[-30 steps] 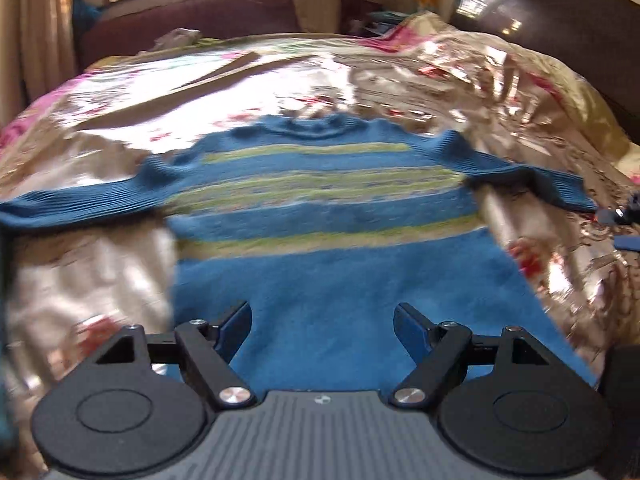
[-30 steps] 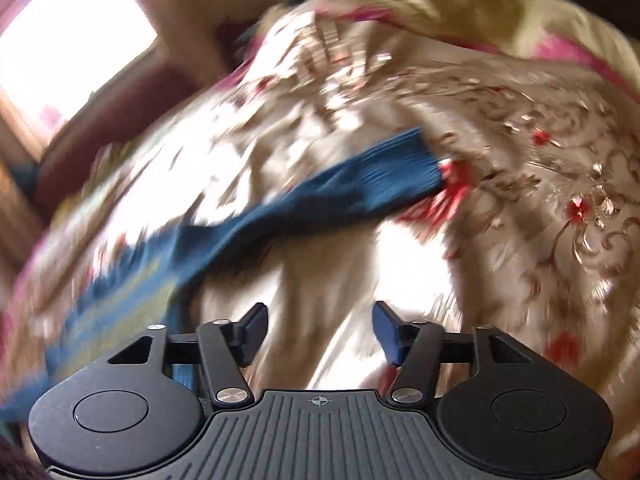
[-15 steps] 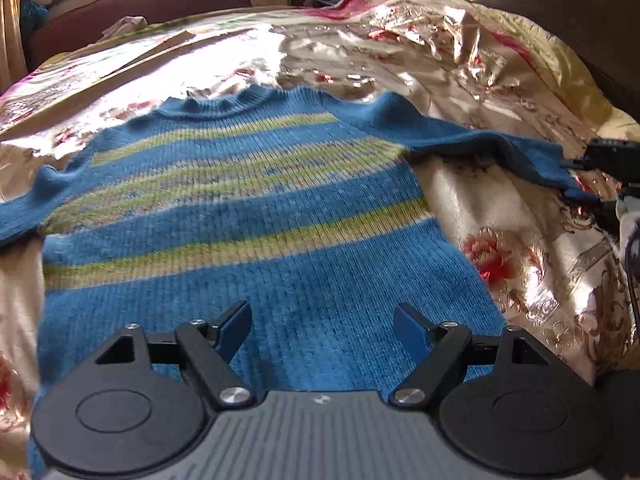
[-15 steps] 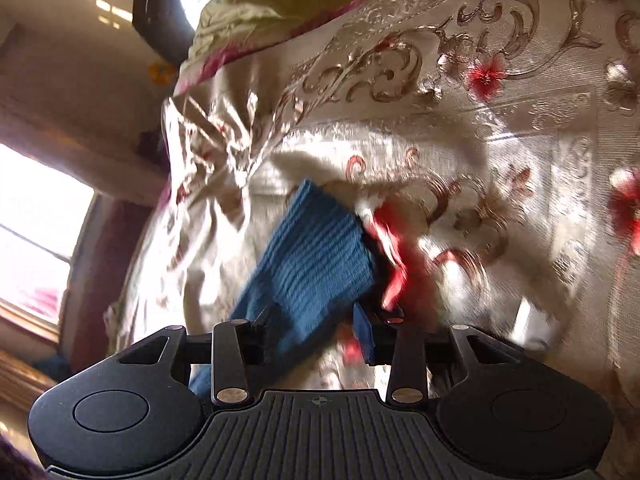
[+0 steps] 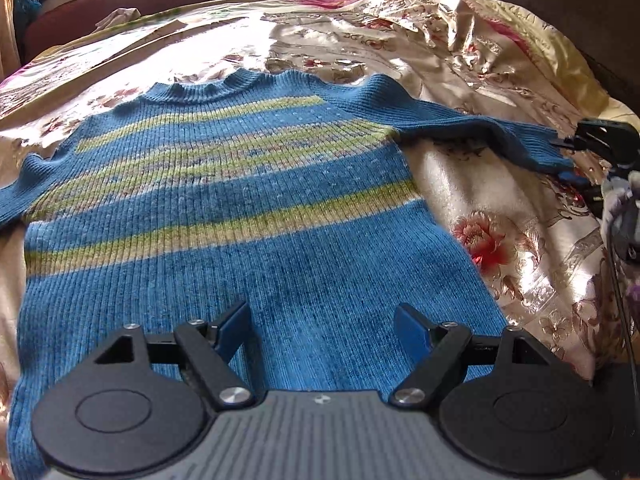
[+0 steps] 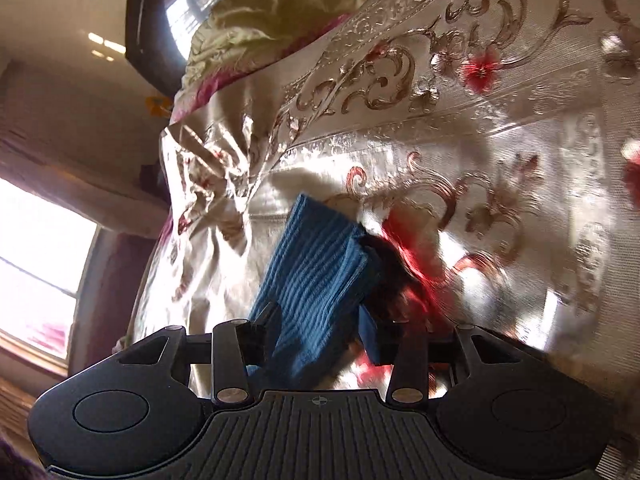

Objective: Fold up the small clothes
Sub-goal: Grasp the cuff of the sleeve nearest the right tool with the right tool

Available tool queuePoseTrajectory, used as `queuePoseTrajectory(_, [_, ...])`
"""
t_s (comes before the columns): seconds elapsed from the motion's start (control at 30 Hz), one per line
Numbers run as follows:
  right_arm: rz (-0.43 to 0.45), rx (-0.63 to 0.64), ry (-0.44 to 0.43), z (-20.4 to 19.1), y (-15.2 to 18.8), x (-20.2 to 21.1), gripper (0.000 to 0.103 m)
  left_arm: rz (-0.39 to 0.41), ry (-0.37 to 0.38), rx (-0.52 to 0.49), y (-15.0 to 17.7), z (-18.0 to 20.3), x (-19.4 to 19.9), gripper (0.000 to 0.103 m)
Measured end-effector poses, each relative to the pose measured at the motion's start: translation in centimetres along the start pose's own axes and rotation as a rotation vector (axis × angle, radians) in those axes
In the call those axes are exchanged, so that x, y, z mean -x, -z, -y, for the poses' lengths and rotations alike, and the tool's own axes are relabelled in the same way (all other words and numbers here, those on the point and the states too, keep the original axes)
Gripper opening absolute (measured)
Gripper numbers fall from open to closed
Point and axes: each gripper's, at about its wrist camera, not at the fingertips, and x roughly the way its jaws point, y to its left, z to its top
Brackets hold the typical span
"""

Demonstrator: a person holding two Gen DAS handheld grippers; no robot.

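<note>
Left tongs [image 5: 323, 324] spread over the sweater [image 5: 248, 216]; right tongs [image 6: 316, 332], just reopening, around its cuff [image 6: 316, 272].

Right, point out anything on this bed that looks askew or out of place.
Nothing is damaged or spilled. The blue striped sweater lies flat, slightly slanted. Its sleeve cuff sits raised off the bedspread between the fingers of the right gripper, whose jaws have just been moving. The bedspread is crumpled near the headboard.

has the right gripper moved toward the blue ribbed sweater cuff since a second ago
Yes. The right gripper closed in on the blue ribbed sweater cuff, now between its fingers, over the bedspread.
</note>
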Motion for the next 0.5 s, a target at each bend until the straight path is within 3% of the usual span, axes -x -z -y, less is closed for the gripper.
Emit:
queuePoseTrajectory(0.23, [0.031,-0.031,-0.025,0.5,0.1,1.2,0.041,0.003,0.005,0.009,0.0,0.1,0.0,0.083])
queuePoseTrajectory(0.5, [-0.026,-0.005,-0.034,0.1,0.8,0.0,0.042,-0.003,0.000,-0.001,0.3,0.5,-0.2,0.083])
